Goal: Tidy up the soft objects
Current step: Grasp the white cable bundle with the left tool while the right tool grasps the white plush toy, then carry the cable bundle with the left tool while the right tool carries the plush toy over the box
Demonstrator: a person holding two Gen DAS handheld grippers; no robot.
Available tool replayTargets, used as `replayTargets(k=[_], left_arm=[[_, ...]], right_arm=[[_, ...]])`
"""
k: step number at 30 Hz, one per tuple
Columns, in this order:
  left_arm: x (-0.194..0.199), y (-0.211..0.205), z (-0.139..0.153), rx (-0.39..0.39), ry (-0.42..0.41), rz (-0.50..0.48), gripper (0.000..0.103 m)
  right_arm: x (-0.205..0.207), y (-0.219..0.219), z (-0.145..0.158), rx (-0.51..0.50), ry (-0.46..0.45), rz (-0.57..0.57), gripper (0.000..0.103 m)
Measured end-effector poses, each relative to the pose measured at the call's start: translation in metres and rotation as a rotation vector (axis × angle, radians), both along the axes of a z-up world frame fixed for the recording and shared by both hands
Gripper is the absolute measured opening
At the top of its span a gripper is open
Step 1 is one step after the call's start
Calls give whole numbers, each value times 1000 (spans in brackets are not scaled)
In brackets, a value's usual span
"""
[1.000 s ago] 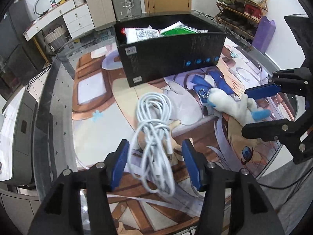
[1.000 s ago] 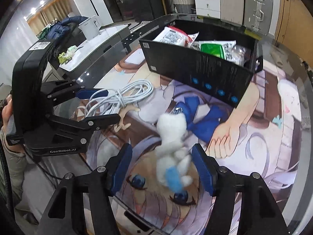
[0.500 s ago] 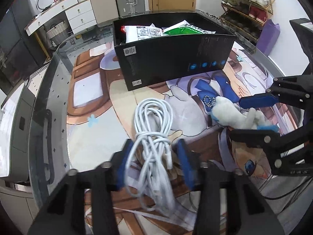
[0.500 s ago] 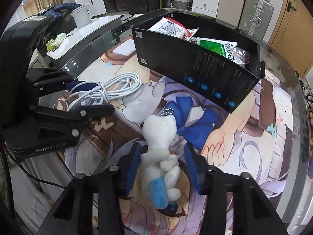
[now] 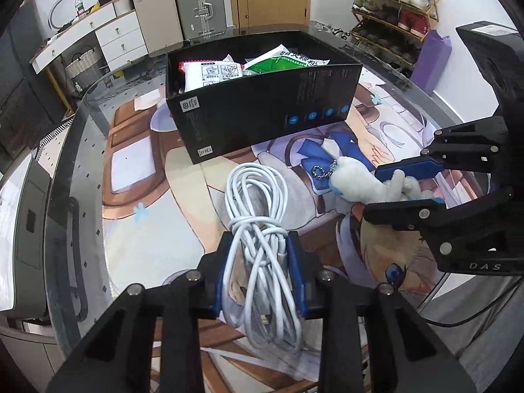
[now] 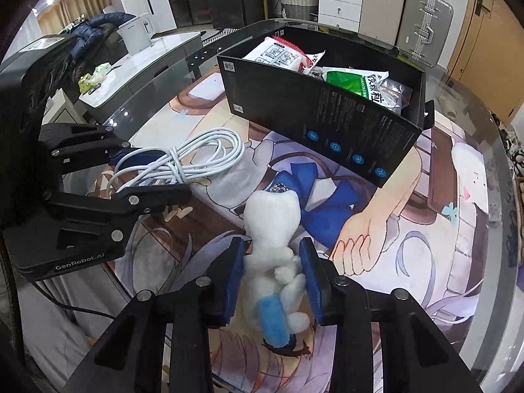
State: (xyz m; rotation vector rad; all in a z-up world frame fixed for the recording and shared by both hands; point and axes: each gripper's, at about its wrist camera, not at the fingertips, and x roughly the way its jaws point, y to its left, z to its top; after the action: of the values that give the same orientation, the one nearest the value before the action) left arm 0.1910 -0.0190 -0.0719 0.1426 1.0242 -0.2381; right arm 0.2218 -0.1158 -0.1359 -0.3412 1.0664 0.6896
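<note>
My left gripper (image 5: 260, 271) is shut on a coiled white cable (image 5: 258, 216) that lies on the printed table mat; the cable also shows in the right wrist view (image 6: 183, 160). My right gripper (image 6: 271, 271) is shut on a white plush toy (image 6: 275, 232) with a blue tail and a bead chain; the toy also shows in the left wrist view (image 5: 357, 180), to the right of the cable. A black open box (image 5: 262, 114) stands behind both and holds snack packets (image 5: 213, 72).
The round glass table edge (image 5: 65, 170) curves at the left. A grey side table (image 6: 137, 78) with a kettle stands beyond. Suitcases (image 5: 199, 3), drawers and a shoe rack (image 5: 393, 9) line the room.
Both grippers have closed: the left onto the cable bundle, the right onto the plush toy. Both views have moved a little nearer to the box.
</note>
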Motion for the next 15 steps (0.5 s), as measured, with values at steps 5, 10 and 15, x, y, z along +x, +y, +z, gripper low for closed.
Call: replayTargets(k=[5,10,15], left_arm=[[-2,-3,5,5,-14,-3,30],[-6,-2,16,-13,-38,-2,30],[-10,-2,35,-26,-95,-3,30]], right_arm=[[-1,-2,6,12,-11,-5,35],[-6,-10,21,42,-35,-14,35],[-10,-16,43,80,-72,-19,35]])
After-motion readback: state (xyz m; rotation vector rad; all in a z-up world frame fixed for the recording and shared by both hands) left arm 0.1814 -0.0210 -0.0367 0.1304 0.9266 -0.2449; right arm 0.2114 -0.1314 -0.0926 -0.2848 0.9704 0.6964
